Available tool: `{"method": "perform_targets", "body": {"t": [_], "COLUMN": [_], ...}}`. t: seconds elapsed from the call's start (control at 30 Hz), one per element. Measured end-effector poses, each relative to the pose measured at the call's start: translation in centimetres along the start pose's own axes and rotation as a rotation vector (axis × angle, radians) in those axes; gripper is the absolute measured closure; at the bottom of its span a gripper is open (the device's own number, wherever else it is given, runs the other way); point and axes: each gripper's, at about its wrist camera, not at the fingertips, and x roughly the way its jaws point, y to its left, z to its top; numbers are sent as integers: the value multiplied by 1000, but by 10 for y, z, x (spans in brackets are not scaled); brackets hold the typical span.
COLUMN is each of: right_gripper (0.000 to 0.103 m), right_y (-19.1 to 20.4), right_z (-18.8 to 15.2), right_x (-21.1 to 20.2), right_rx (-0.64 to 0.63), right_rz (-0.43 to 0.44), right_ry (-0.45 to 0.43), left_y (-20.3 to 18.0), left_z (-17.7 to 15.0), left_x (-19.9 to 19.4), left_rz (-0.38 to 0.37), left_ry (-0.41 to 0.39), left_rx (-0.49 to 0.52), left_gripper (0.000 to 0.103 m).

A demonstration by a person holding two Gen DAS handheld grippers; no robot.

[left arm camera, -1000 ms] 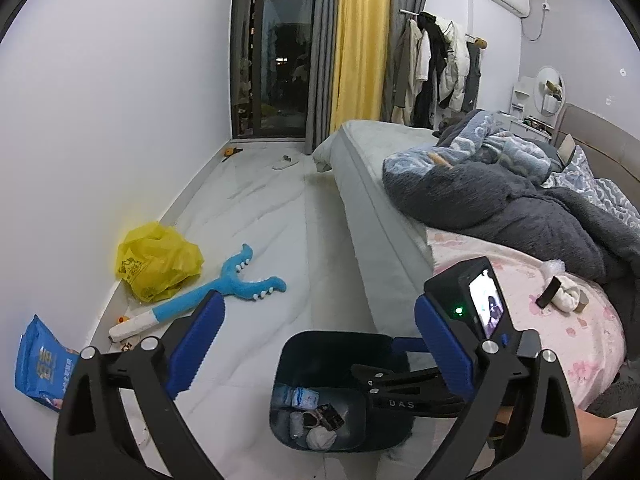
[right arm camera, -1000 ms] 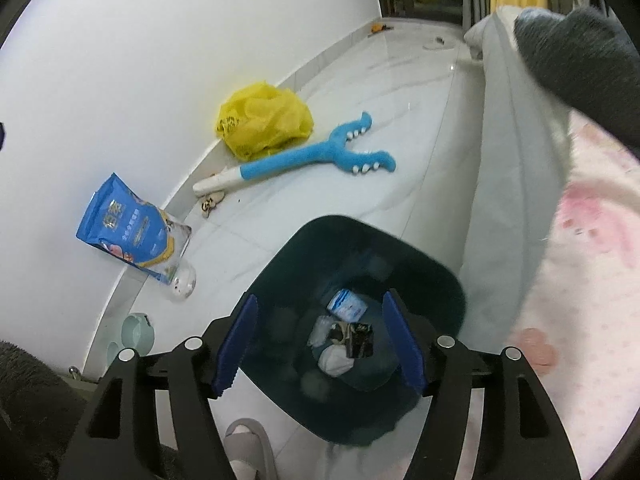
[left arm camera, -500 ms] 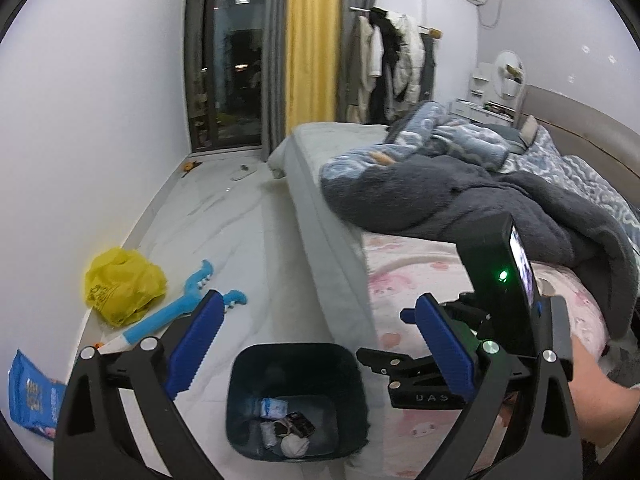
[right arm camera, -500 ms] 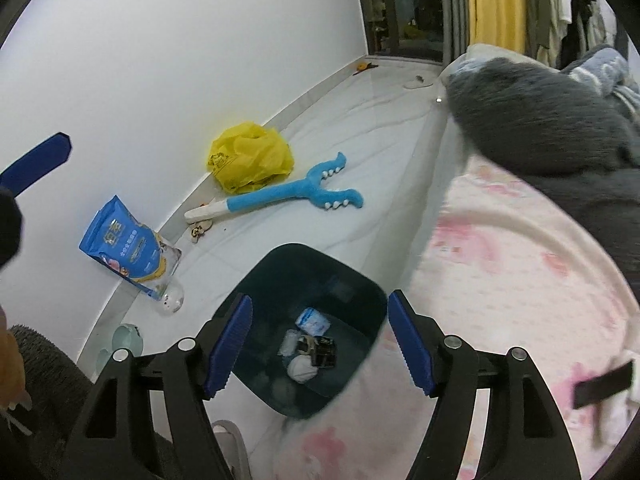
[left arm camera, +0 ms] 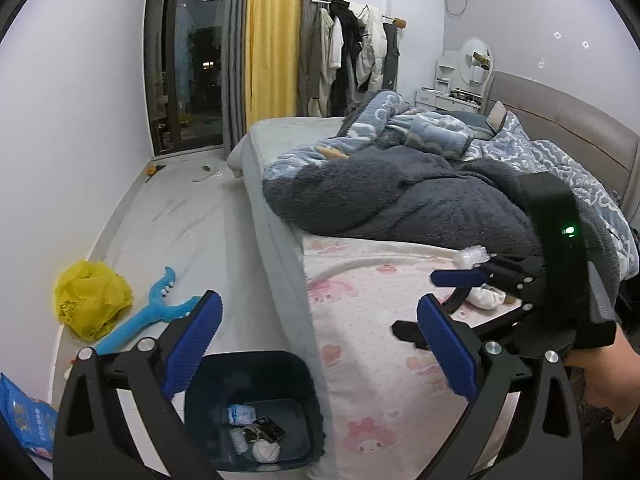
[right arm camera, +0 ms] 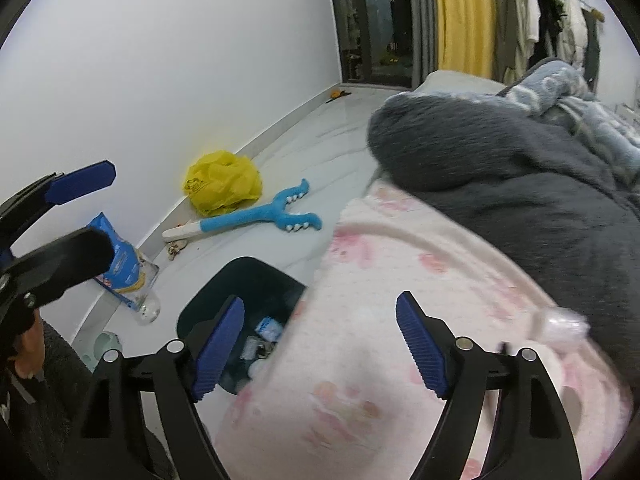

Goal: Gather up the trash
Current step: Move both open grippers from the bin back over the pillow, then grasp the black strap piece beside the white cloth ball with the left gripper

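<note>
With some trash already lying in the dark bin (left arm camera: 256, 396) at 6 o'clock, the left claw (left arm camera: 320, 344) is held spread and empty, while the right claw (right arm camera: 320, 344), jaws just widened and empty, is judged bound for the crumpled wrappers (left arm camera: 474, 256) on the bed (left arm camera: 380, 320) at 3 o'clock.

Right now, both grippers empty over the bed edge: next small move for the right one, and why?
Probably ease the right gripper, jaws just opened and empty, toward the crumpled white wad on the pink sheet; that trash lies outside the bin.
</note>
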Motion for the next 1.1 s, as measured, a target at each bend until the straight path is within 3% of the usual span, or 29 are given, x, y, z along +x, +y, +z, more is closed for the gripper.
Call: {"method": "perform_targets", "body": {"t": [0.3, 0.6, 0.8, 0.87, 1.1], "right_gripper": [22, 19, 19, 19, 18], "right_y": [-45, -80, -101, -107, -120], "right_z": [-13, -33, -44, -48, -64], "right_x": [-32, -52, -49, -46, -31], "right_rx": [23, -42, -78, -88, -125], "right_rz": [-49, -75, -79, -67, -49], "right_ry": [-32, -24, 7, 24, 85], "left_y": [-25, -55, -68, -72, -95], "left_z": [6, 13, 15, 13, 5], "left_x": [19, 38, 61, 70, 98], "left_rz": [-71, -162, -206, -222, -224], "left_ry": [24, 16, 48, 67, 115], "left_rx": [16, 39, 54, 53, 63], "left_gripper": [4, 5, 8, 17, 18]}}
